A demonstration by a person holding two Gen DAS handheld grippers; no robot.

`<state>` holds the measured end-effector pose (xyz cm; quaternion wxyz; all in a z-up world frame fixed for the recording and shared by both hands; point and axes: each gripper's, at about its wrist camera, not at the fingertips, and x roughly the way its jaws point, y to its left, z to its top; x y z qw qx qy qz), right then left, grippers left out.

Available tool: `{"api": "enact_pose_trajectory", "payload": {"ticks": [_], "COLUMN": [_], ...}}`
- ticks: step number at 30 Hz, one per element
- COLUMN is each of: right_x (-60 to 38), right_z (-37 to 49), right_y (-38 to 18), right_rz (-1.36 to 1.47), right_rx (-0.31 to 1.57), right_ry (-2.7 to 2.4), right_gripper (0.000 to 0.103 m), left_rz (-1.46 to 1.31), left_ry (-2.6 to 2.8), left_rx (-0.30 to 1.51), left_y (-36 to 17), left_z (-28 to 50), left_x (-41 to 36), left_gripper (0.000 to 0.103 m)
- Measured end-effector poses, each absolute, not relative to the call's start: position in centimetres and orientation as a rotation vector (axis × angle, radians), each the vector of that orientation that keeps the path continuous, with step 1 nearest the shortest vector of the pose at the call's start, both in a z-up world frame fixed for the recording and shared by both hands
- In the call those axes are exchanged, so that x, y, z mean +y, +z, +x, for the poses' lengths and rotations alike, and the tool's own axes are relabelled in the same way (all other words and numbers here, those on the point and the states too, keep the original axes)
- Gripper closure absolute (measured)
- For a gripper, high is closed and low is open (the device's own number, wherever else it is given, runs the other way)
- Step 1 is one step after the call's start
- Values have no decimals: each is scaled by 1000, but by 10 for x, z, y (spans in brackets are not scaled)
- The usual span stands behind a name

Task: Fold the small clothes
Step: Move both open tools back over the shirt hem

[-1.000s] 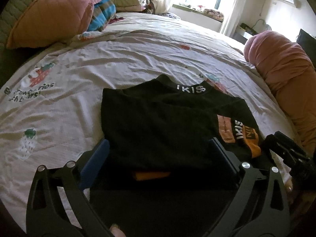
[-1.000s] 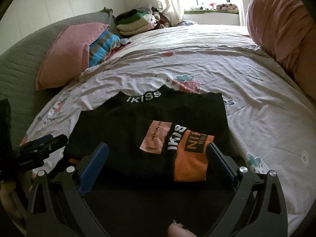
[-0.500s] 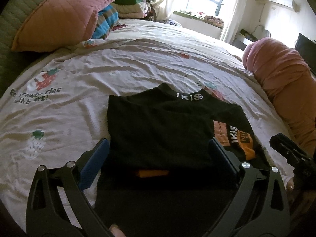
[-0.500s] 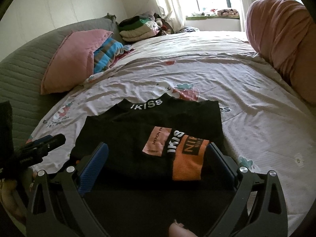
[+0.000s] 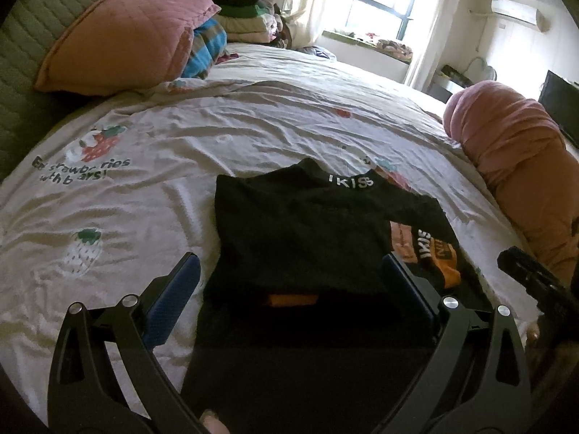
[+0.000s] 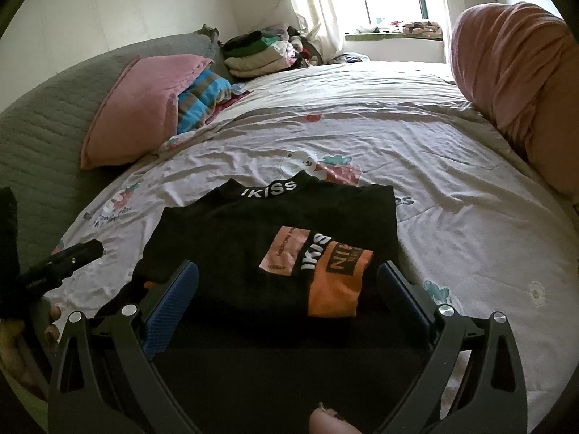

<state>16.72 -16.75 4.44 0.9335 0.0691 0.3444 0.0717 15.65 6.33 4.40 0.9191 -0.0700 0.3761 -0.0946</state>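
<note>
Folded black shirt point(image 5: 304, 231) lies on bed point(image 5: 253, 133) ahead of both wide-spread, empty tools point(image 5: 289, 278) point(image 6: 289, 282).

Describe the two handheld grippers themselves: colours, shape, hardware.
The left gripper and the right gripper look alike: black, curved, skeletal arms with triangular cut-outs, round silver bolt heads at the joints, and flat blue textured pads lining the fingers' inner faces. No cables or markings show. A fingertip shows at the bottom edge.
</note>
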Motion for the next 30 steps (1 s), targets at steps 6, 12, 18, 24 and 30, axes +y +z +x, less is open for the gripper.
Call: {"api": "enact_pose_trajectory", "payload": {"ticks": [6, 12, 18, 24, 30], "right_x": [-170, -171, -177, -183, -189], "right_z": [159, 154, 147, 141, 134], "right_y": [45, 45, 47, 45, 43], "right_rz": [143, 134, 123, 117, 109], "right_rx": [707, 708, 709, 724, 737], "right_ry": [156, 158, 158, 163, 164], "right_gripper": [5, 5, 5, 5, 5], "left_rz": [-147, -153, -159, -159, -153], "left_ry": [-189, -178, -170, -163, -159], "left_rx": [786, 794, 801, 821, 835], "left_y": [40, 36, 33, 26, 24], "left_z": [147, 140, 132, 126, 116], "left_x": [69, 73, 78, 80, 82], "left_gripper": [10, 10, 10, 10, 10]}}
